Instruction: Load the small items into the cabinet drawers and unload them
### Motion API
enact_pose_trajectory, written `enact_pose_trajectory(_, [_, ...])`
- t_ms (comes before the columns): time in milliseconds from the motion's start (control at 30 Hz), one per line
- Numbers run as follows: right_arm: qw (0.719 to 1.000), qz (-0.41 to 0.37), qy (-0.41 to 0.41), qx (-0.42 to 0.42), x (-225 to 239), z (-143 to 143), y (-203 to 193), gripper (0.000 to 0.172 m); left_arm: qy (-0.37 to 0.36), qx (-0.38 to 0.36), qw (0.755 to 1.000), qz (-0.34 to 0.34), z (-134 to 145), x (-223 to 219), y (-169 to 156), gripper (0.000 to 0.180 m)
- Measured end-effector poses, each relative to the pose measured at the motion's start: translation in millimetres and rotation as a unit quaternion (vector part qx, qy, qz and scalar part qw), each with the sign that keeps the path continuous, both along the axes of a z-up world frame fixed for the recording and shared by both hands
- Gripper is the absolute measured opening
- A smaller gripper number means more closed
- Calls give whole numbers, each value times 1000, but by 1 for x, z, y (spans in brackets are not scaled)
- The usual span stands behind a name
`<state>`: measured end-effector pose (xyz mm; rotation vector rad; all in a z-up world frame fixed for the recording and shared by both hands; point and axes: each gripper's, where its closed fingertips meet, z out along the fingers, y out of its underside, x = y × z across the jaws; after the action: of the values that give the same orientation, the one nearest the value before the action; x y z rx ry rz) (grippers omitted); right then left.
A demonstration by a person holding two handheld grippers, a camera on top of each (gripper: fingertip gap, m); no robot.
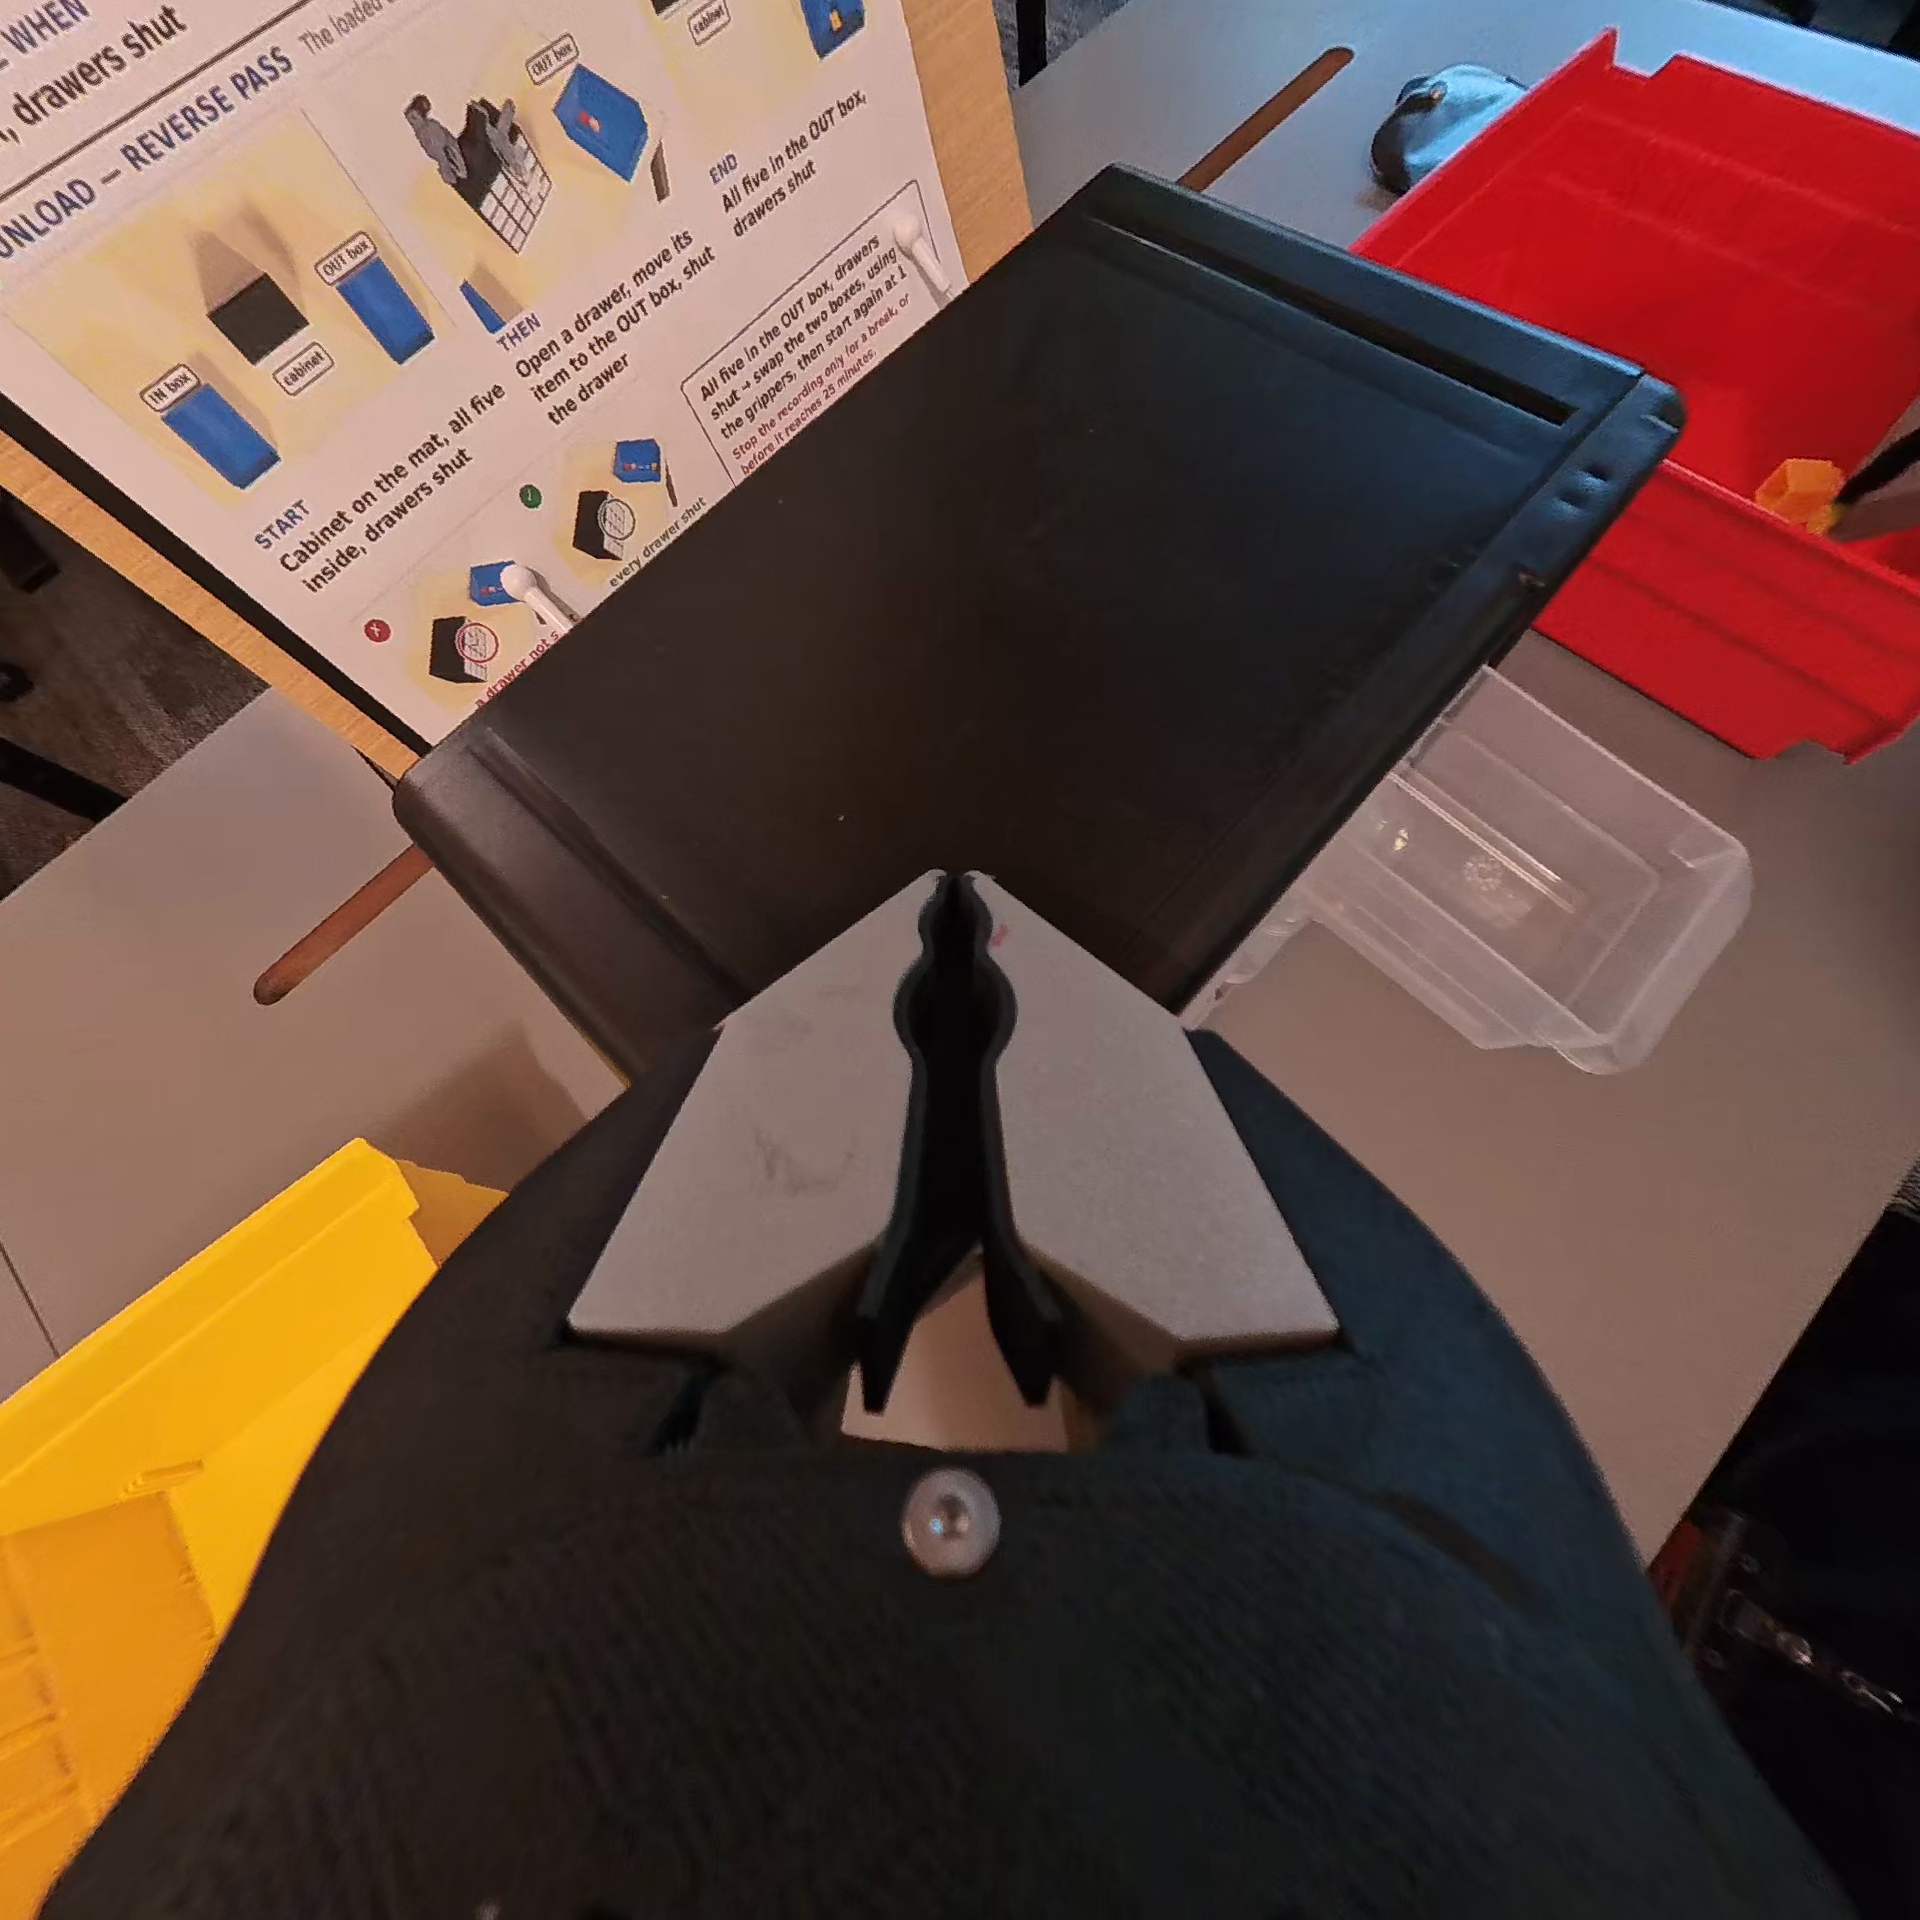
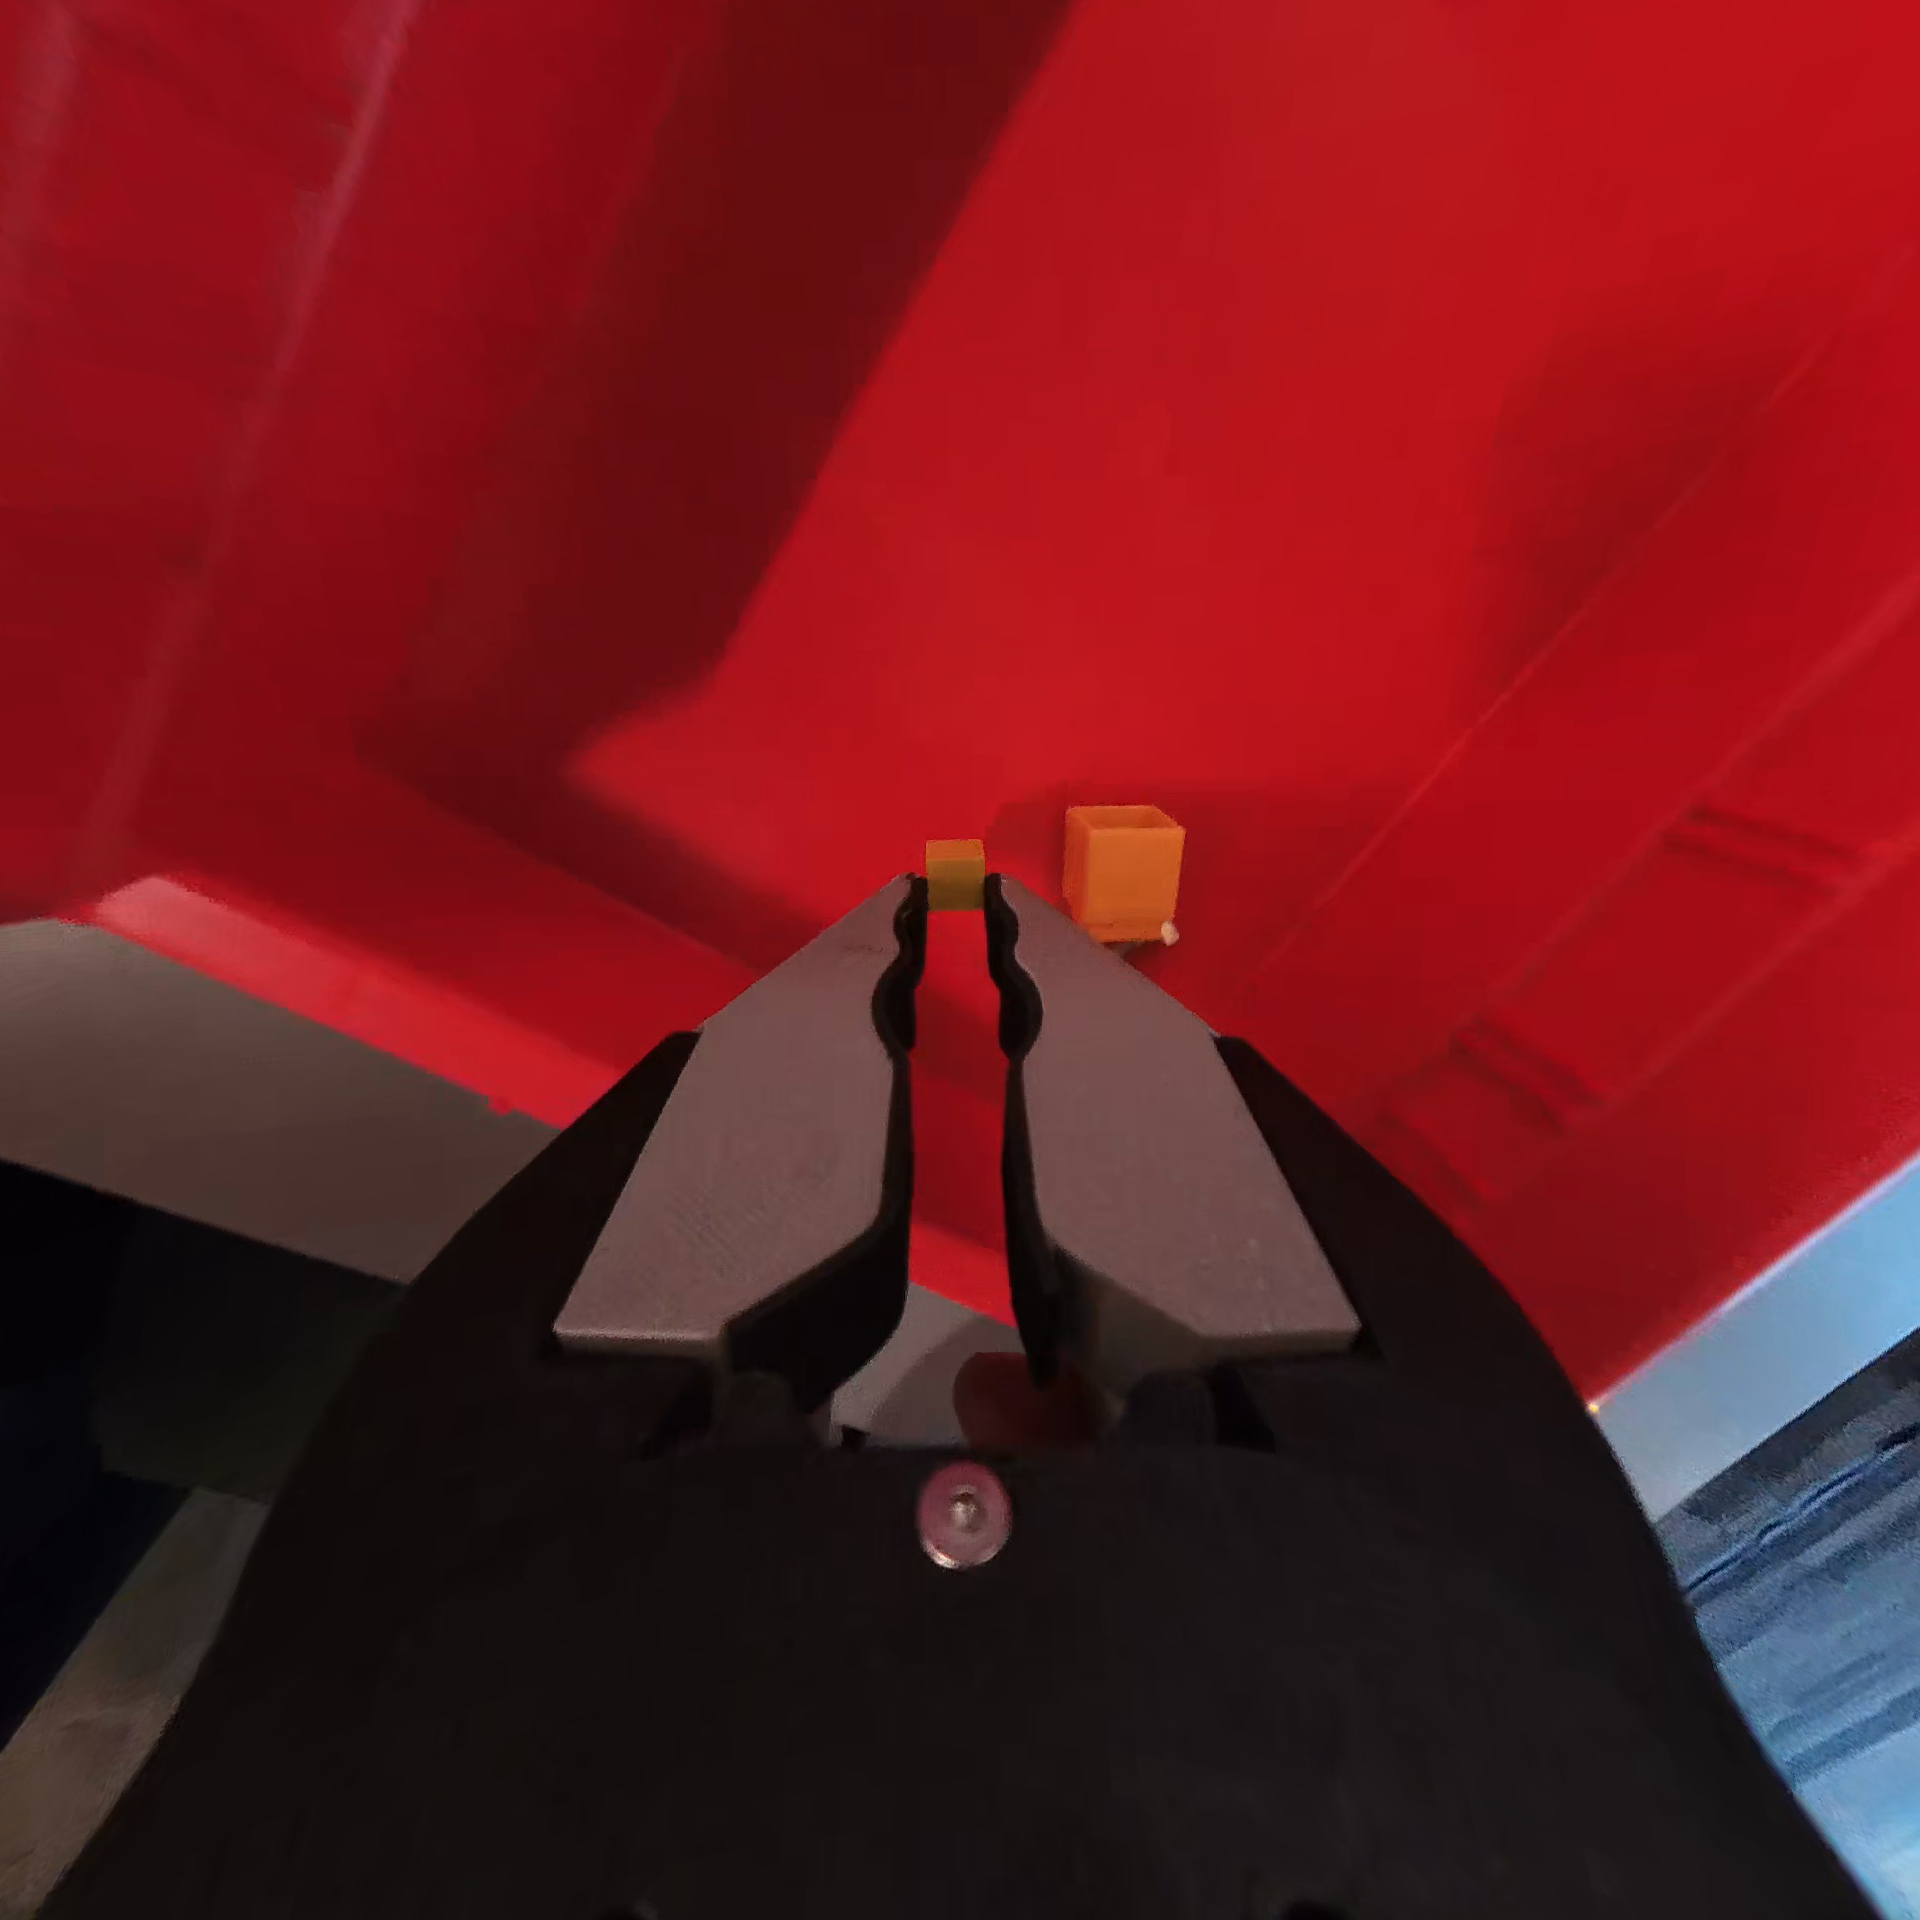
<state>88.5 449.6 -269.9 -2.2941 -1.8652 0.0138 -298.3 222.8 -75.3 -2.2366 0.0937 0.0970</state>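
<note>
A small yellow cube (image 2: 954, 875), matte with crisp edges, sits pinched at the very tips of the right claw (image 2: 954, 896), both black ridged pads pressing its sides, inside the glossy red plastic bin (image 2: 1351, 520). Just beside it stands a hollow orange square cup (image 2: 1124, 873). The left claw (image 1: 956, 883) is closed on nothing over the black cabinet (image 1: 1039, 582), whose clear drawer (image 1: 1538, 883) stands pulled out above the grey desk (image 1: 1455, 1195).

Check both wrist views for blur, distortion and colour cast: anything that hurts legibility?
Left wrist view: sharp, wide-angle bending at the edges, clear drawer faint against the table. Right wrist view: red bin walls smeared and soft, yet the yellow cube at the fingertips stays readable.
</note>
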Motion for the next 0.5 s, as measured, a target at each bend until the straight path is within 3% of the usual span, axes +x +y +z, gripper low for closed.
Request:
enact_pose_trajectory(267, [1000, -4, 13, -9, -13, -12, 2, 9, 0, 0, 1000, 0, 0, 0, 0, 0])
enact_pose_trajectory(500, [999, -24, 36, -10, -21, -12, 7, 20, 2, 1, 1000, 0, 0, 0, 0, 0])
